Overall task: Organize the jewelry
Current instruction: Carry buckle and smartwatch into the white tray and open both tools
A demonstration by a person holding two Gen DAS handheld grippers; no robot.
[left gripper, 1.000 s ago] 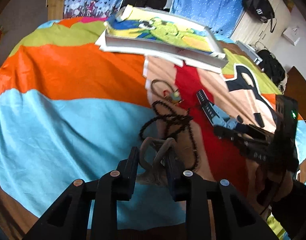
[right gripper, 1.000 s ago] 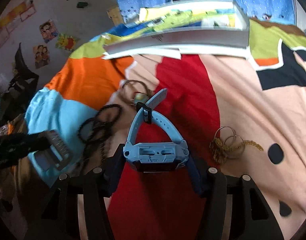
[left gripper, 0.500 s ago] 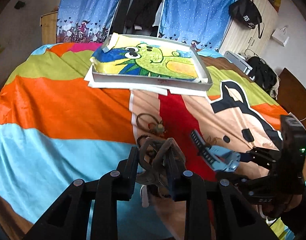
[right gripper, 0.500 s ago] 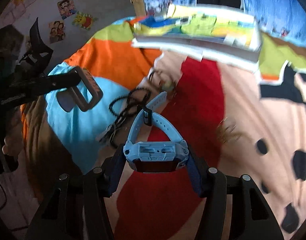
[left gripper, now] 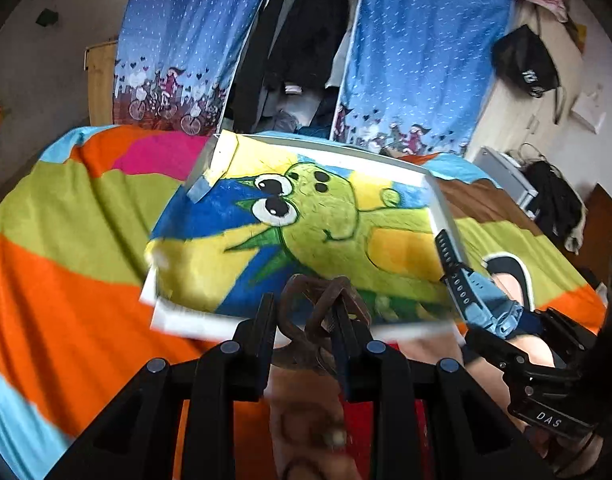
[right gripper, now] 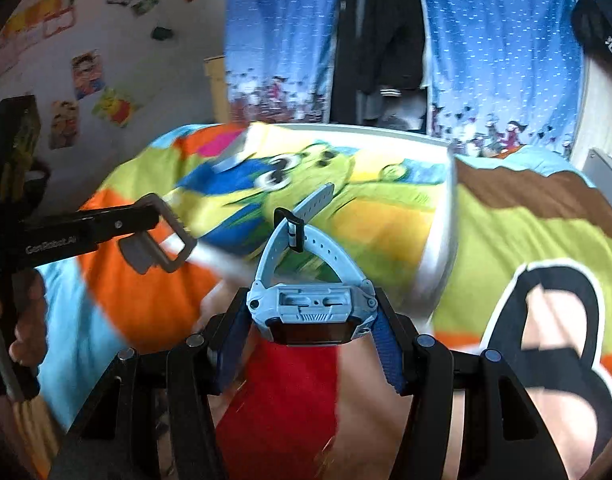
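Note:
My left gripper [left gripper: 306,320] is shut on a brown looped hair clip [left gripper: 317,320] and holds it in the air just before the white tray [left gripper: 441,216] with a green cartoon lining. My right gripper [right gripper: 311,320] is shut on a light blue watch [right gripper: 311,304], its strap arching forward, also raised before the tray [right gripper: 437,264]. The watch also shows in the left wrist view [left gripper: 477,300], at the right. The left gripper's fingers [right gripper: 162,236] with the brown clip show at the left of the right wrist view.
The tray lies on a bed with a bright orange, green, red and blue cover [left gripper: 66,280]. Blue curtains [left gripper: 417,60] and dark clothes hang behind the bed. A bag and a cabinet stand at the far right.
Both grippers have risen and moved forward from the jewelry on the cover toward the tray, each keeping its item. The beads and chains left on the cover have dropped out of view.

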